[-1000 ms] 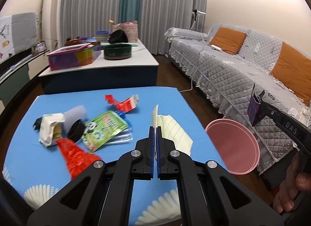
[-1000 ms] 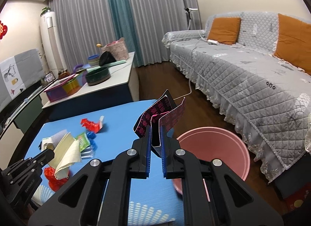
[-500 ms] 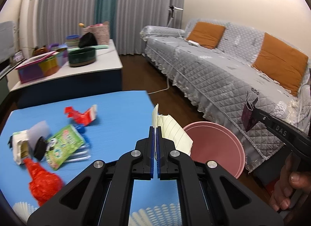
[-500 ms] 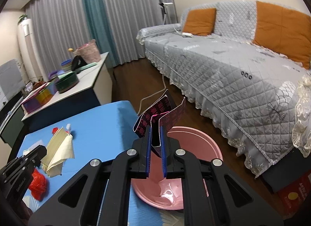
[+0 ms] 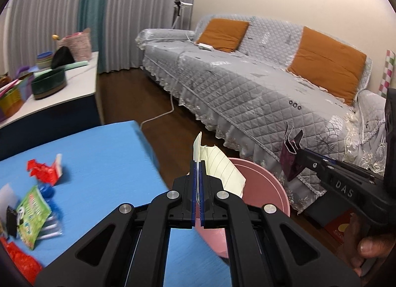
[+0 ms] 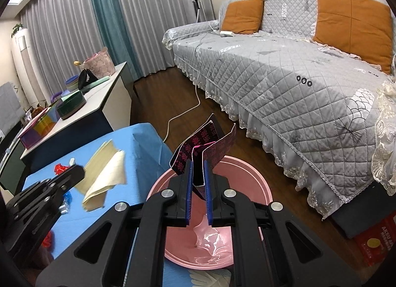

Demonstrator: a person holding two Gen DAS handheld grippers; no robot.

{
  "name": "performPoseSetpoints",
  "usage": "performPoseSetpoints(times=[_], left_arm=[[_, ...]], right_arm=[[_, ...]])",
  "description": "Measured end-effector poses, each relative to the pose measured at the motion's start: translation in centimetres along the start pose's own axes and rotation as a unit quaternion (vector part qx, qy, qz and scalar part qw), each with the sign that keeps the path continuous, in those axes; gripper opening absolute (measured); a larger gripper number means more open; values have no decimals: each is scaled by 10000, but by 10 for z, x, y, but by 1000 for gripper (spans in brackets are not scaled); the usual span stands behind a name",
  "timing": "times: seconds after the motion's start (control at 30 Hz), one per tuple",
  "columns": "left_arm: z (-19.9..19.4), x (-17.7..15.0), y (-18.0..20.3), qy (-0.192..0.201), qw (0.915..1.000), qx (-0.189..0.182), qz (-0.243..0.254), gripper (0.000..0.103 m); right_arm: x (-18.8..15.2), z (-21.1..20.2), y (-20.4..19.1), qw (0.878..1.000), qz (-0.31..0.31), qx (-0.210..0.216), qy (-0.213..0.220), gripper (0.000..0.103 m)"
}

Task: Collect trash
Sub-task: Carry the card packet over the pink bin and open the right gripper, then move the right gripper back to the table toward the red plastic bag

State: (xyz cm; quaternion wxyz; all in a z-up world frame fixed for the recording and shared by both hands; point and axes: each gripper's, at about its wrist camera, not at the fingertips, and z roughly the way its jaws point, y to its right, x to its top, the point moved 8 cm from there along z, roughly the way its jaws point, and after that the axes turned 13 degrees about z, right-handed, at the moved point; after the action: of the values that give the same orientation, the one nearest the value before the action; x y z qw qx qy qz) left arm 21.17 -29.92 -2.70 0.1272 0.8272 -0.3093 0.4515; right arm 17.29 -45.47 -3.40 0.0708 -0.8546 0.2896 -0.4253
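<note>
Change: since a second ago both grippers have swung off the table [image 5: 94, 153] toward the basin [image 6: 247, 175]; in the right wrist view it now fills the lower centre, where before only its rim showed.
Left gripper [image 5: 197, 178]: clenched on the paper [image 5: 217, 170], which stands up at frame centre, over the basin's near rim.
Right gripper [image 6: 198, 183]: clamped on the carton [image 6: 203, 146], a flattened dark one with pink print, held above the basin.
Basin: pink, on the floor between table and sofa [image 6: 297, 77]; a clear wrapper [image 6: 210, 237] lies inside.
Left on table: red wrapper [image 5: 44, 170], green packet [image 5: 31, 212], at lower left of the left wrist view.
In the way: the table edge, just beside the basin.
</note>
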Motion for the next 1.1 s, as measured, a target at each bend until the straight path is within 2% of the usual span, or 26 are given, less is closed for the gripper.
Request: performPoseSetpoints(times=[0.17,0.2,0.23,0.3,0.43,0.73,0.97,1.1], left_arm=[[22,0,13,-210,9991,-373,77,3],[26,-1,15,-269,9986,-438,97,6],[28,-2,15,-303,9984,-475,89,16],[27,-3,11,-281,9985,-475,-2,30],[21,-5,6,-229,9987,-460,-21,31],[-19,-16,-22,-114,9995,-188,-219,31],[-66,-27,-52,42,9989,233,-410,33],[-91,-32,-72,97,9976,451,-510,33]], right_arm=[[-3,8,5,9999,-43,-136,-87,14],[-3,10,7,9998,-32,-170,-110,22],[-4,11,9,9998,4,-155,-137,29],[-4,11,12,9997,36,-167,-151,32],[-3,9,10,9998,42,-157,-110,39],[-5,0,-12,10000,-4,-18,-7,40],[-7,-19,-43,9979,-121,302,566,40],[-11,-27,-65,9957,-300,490,727,40]])
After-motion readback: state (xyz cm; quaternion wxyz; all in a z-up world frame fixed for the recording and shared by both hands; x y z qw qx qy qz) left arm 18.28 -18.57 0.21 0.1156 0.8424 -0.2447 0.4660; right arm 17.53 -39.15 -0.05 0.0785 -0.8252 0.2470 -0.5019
